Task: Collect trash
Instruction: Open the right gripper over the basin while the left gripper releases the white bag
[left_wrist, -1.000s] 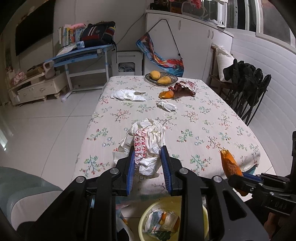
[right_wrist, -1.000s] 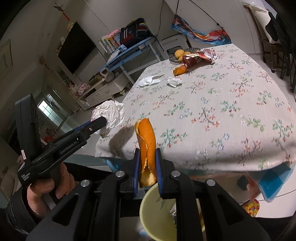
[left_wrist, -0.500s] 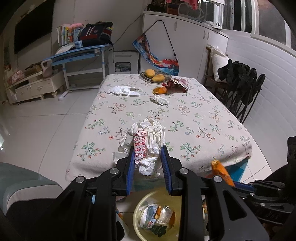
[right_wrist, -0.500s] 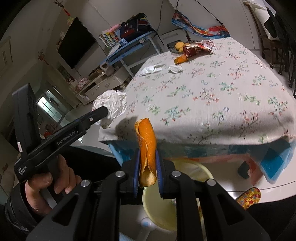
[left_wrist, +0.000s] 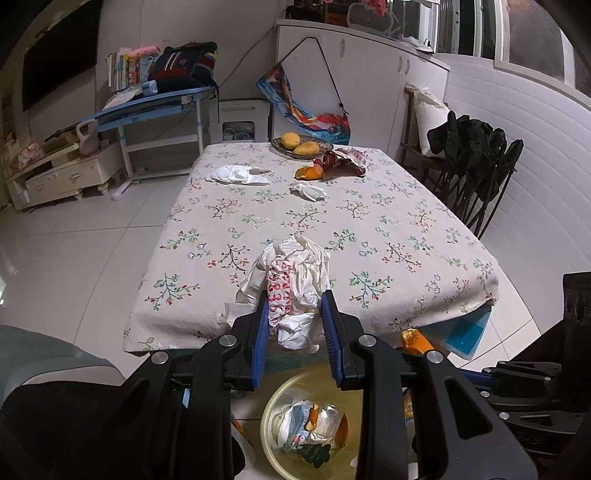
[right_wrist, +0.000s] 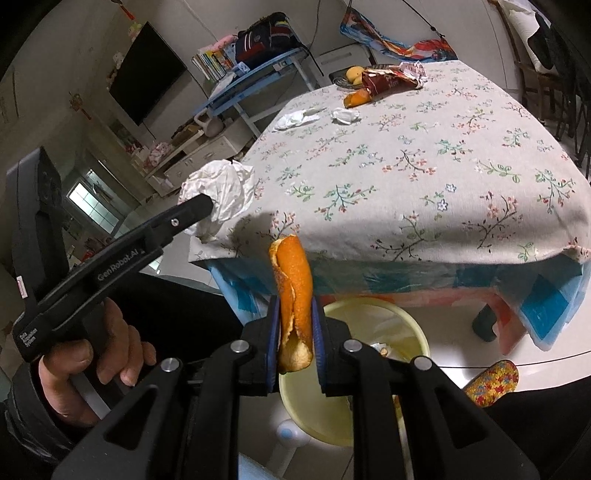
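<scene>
My left gripper (left_wrist: 294, 308) is shut on a crumpled white plastic bag (left_wrist: 291, 280) with red print, held off the near edge of the table. Below it stands a yellow bin (left_wrist: 275, 400) holding wrappers and peel. My right gripper (right_wrist: 295, 314) is shut on a curled orange peel (right_wrist: 293, 291) that stands upright between the pads, just above the bin's rim (right_wrist: 402, 317). In the right wrist view the left gripper (right_wrist: 207, 206) shows at the left with the bag (right_wrist: 221, 188), a hand on its handle. The peel's tip (left_wrist: 412, 338) shows in the left wrist view.
On the floral tablecloth (left_wrist: 369, 236) lie two crumpled tissues (left_wrist: 236, 174) (left_wrist: 308, 190), another orange peel (left_wrist: 310, 171), a red snack wrapper (left_wrist: 341, 162) and a plate with mangoes (left_wrist: 297, 146). Chairs with dark clothes (left_wrist: 476, 155) stand at the right. A patterned slipper (right_wrist: 491, 382) lies on the floor.
Both grippers have drawn back from the table with their loads and sunk a little; the table edge is now farther off and more of the yellow bin shows beneath them.
</scene>
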